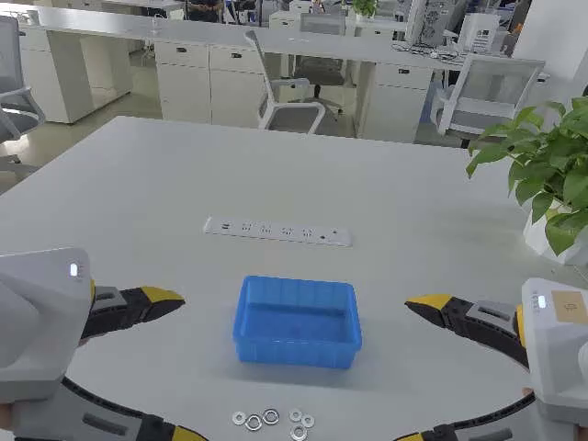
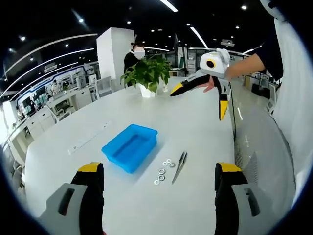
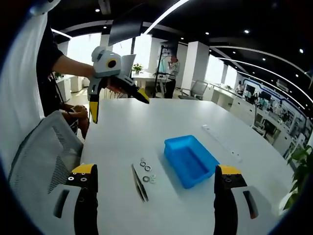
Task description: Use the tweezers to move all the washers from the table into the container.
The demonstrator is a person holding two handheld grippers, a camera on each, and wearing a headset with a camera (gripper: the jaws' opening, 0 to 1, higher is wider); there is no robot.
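While left gripper (image 2: 159, 169) and right gripper (image 3: 156, 170) both hang spread wide and empty, I'd take the tweezers (image 2: 179, 167) mid-body, without scattering the washers (image 2: 162, 171) just beside them.

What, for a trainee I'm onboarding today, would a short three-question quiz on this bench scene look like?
1. True or false: the washers already lie inside the blue bin.
2. The tweezers are: A) inside the bin; B) lying loose beside the washers; C) clamped between jaws.
3. Fill in: the jaws of the left gripper and the right gripper both stand ____.

Key: 1 false; 2 B; 3 open.
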